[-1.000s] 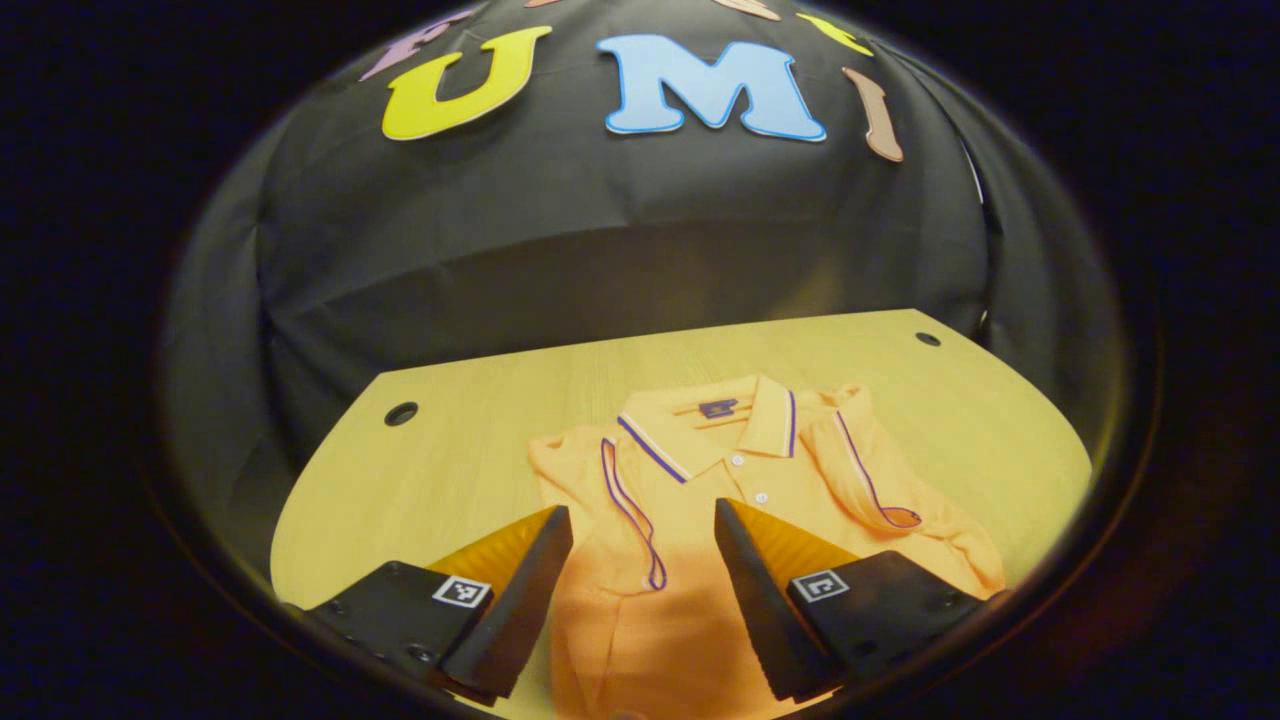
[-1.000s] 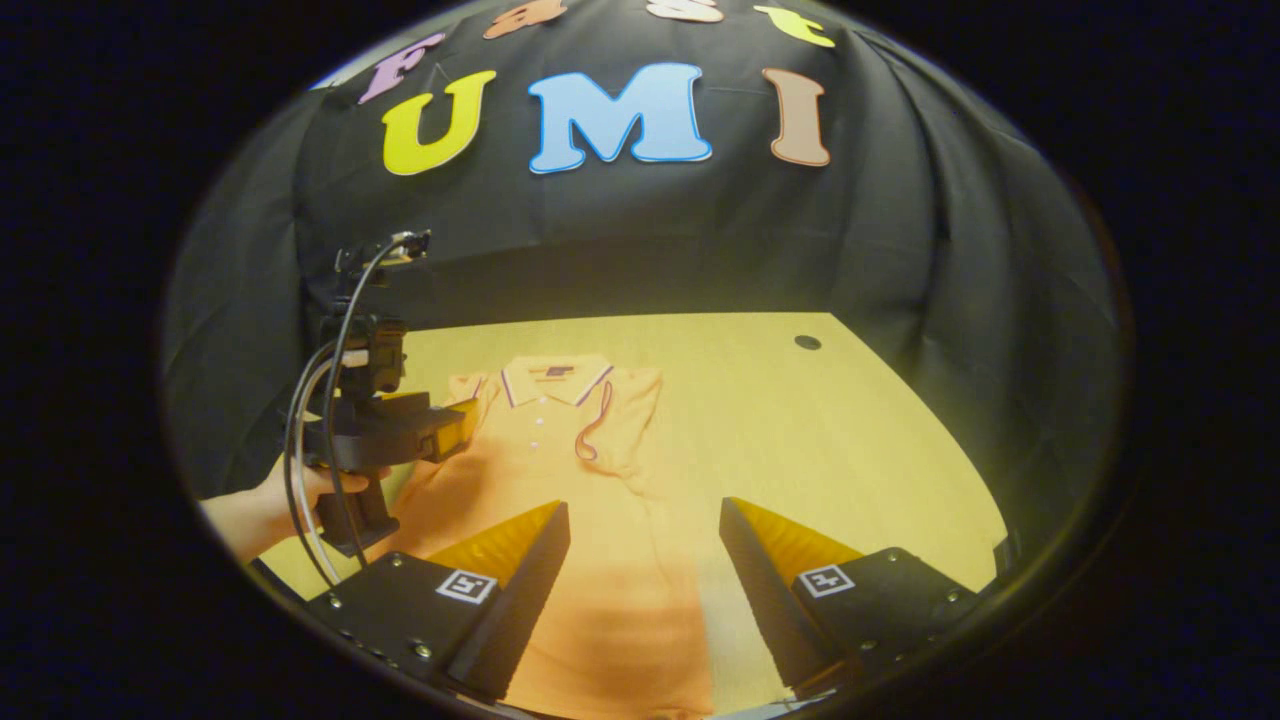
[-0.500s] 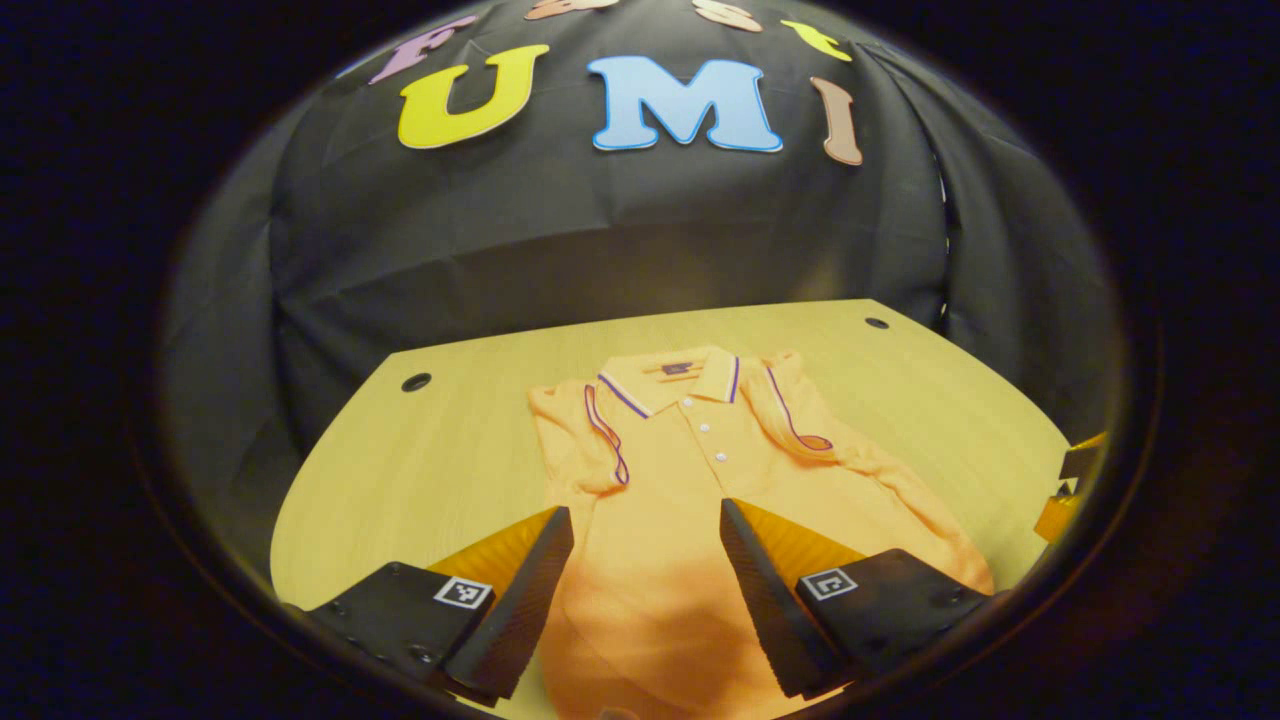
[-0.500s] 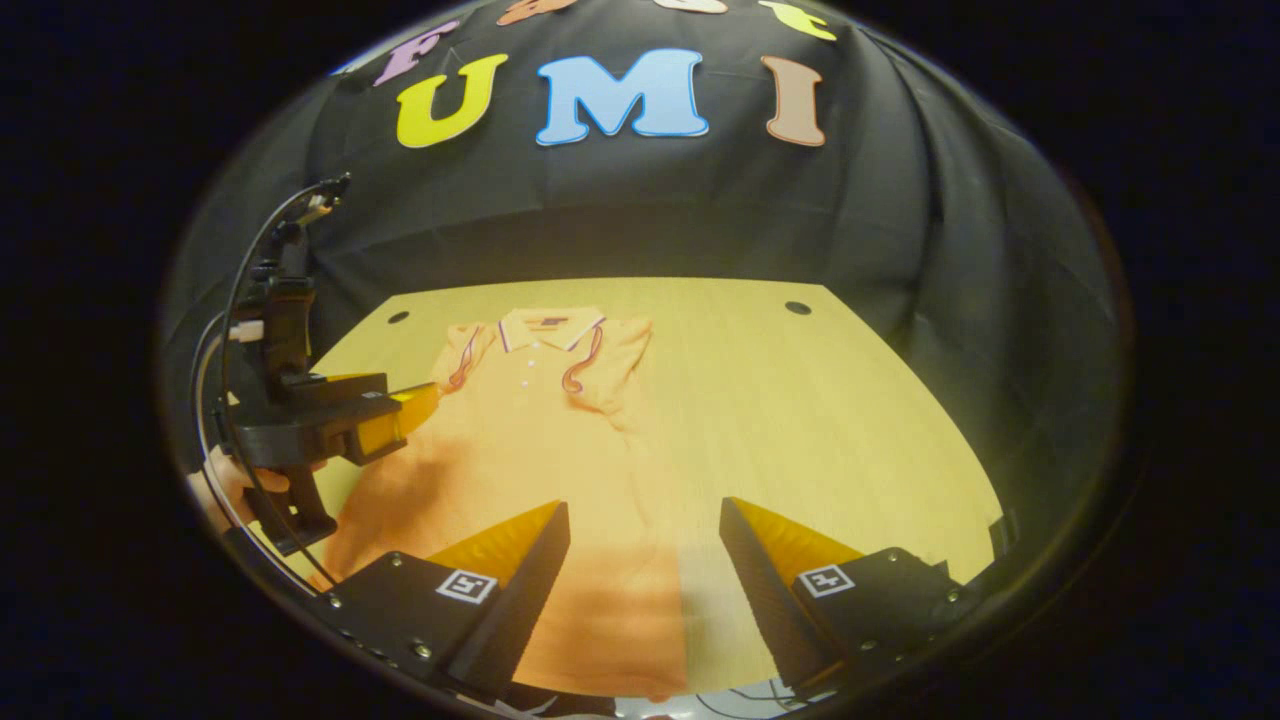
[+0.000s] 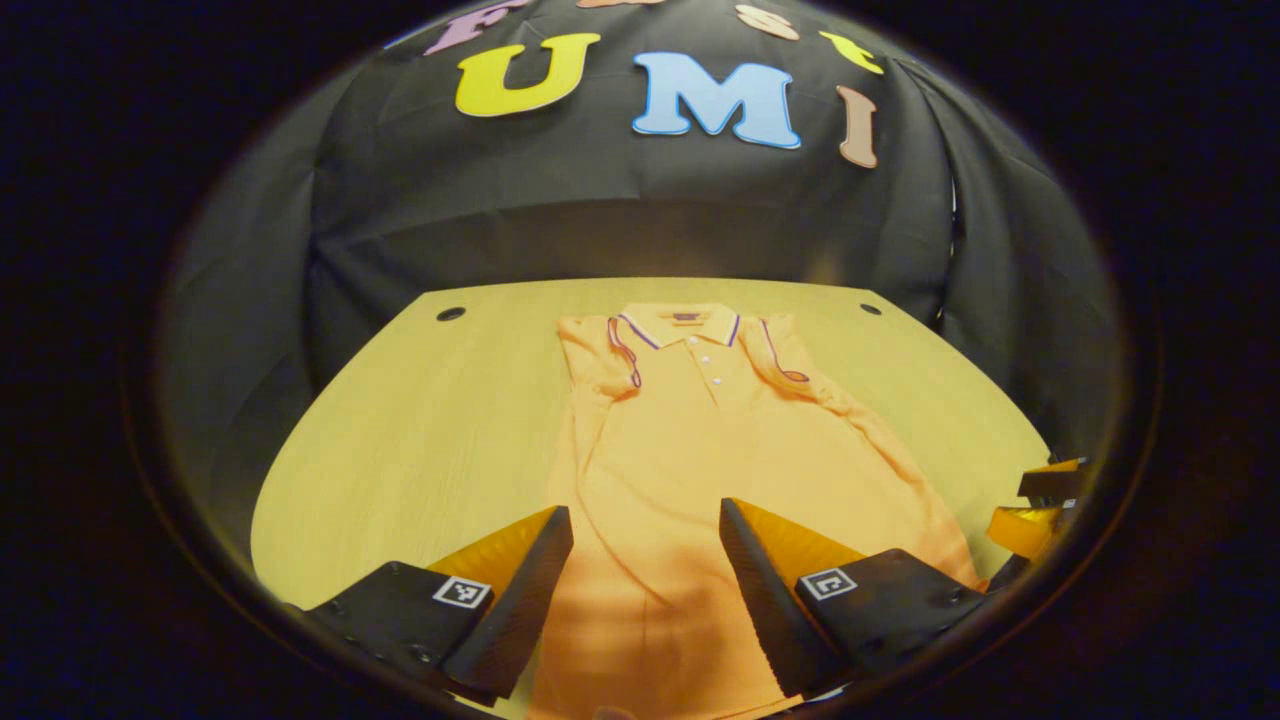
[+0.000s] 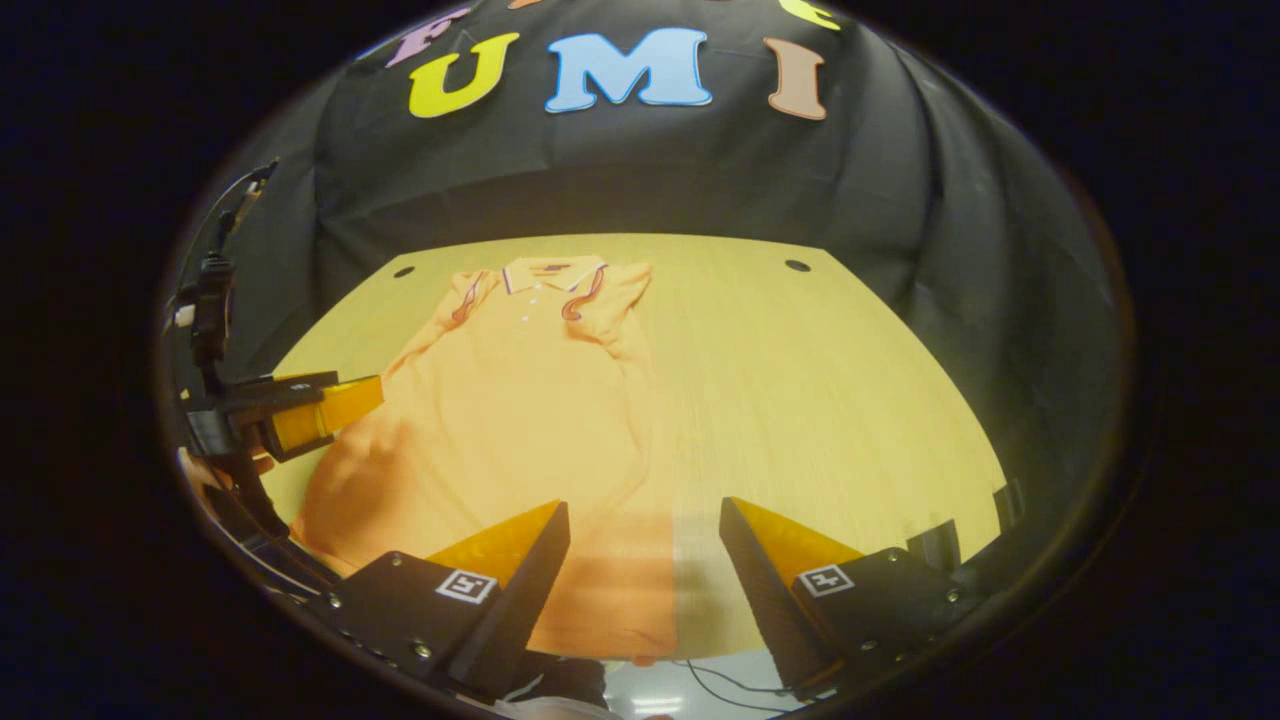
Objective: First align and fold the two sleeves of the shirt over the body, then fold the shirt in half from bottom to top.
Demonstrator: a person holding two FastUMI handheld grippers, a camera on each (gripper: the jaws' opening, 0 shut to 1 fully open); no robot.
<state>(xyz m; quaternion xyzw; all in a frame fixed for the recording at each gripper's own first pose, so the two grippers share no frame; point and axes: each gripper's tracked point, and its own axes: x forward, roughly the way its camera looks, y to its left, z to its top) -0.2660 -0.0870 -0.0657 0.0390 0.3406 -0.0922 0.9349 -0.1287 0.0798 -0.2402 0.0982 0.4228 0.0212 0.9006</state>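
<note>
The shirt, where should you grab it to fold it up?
Grip the shirt at its bottom hem, one hand-held gripper per corner, coming in from the near table edge. It lies flat, collar far, sleeves already folded in, so the near hem is probably easiest to lift.

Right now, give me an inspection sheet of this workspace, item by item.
Surface: wooden table, two round holes near its far corners.
Job's things: orange shirt lies flat, collar toward the far edge; both sleeves are folded in over the body; bottom hem at the near table edge, not yet folded up.
Clutter: nothing seen.
Grippers: left gripper open, above the lower part of the shirt, holding nothing; right gripper open near the shirt's bottom right corner, holding nothing.
Cables: a cable loops beside the left gripper's body in the right gripper view; thin cables on the floor below the table edge.
Surroundings: black cloth wall behind and around the table.
</note>
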